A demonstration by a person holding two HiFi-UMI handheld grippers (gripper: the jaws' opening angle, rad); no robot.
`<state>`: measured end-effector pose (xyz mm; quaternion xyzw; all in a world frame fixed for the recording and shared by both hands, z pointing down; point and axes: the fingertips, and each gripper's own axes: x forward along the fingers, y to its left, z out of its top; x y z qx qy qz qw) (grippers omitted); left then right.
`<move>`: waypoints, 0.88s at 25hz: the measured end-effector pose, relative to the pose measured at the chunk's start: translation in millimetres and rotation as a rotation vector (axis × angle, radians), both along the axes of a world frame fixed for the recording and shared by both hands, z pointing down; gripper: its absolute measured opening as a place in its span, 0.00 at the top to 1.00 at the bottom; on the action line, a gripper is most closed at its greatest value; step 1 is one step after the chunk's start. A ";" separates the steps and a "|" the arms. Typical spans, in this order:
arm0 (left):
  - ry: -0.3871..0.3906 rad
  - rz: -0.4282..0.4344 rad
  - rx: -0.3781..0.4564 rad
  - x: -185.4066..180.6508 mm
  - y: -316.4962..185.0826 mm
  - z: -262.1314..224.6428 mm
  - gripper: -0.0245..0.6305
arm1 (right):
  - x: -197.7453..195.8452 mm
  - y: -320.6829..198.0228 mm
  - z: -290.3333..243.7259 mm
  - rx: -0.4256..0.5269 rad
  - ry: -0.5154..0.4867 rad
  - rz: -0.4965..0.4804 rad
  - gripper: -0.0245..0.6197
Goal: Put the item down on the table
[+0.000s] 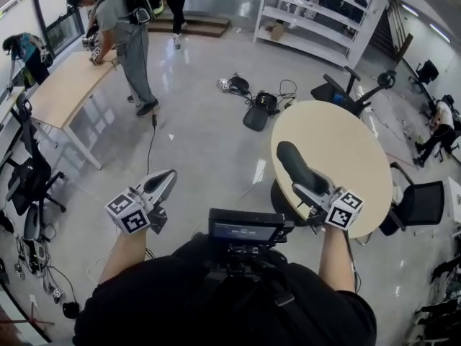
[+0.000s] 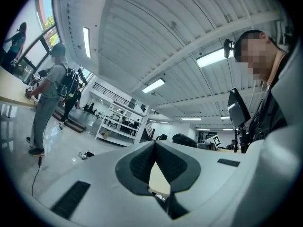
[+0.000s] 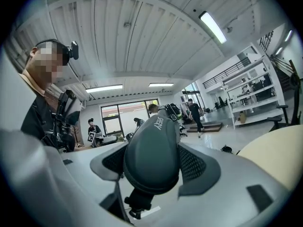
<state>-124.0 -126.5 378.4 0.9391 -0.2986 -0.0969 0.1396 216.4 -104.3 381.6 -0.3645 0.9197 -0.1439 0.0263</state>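
Note:
A dark grey oblong item with a rounded end sticks out from my right gripper, which is shut on it. It hangs over the near left part of the round beige table. In the right gripper view the item fills the space between the jaws of the right gripper, and the table shows at lower right. My left gripper is held over the floor to the left of the table. Its jaws meet at the tips, with nothing between them, as the left gripper view shows of the left gripper.
A black office chair stands right of the round table and another chair behind it. Bags and cables lie on the floor ahead. A person works at a long wooden table at the left. White shelving stands at the back.

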 end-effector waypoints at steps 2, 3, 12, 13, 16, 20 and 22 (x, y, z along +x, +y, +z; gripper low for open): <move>0.007 0.015 0.010 -20.5 -39.0 -5.4 0.96 | -20.3 -31.8 -8.2 0.009 0.016 0.013 0.46; -0.001 0.025 0.020 -30.0 -57.5 -7.3 0.96 | -28.6 -46.4 -11.7 0.016 0.023 0.023 0.46; -0.012 0.107 0.049 -42.1 -205.7 -17.9 0.96 | -51.2 -153.5 -4.7 -0.011 0.065 0.095 0.46; -0.012 0.117 0.042 -37.6 -221.5 -14.5 0.96 | -46.5 -166.5 -3.0 -0.016 0.063 0.106 0.46; -0.016 0.131 0.020 -24.7 -268.9 -2.0 0.96 | -31.6 -208.0 5.9 -0.026 0.047 0.133 0.46; -0.013 0.122 0.010 9.0 -324.6 1.2 0.96 | -1.0 -267.1 13.9 -0.005 0.026 0.116 0.46; -0.021 0.105 0.018 29.5 -352.1 -3.1 0.96 | 19.2 -303.1 15.9 0.007 0.017 0.099 0.46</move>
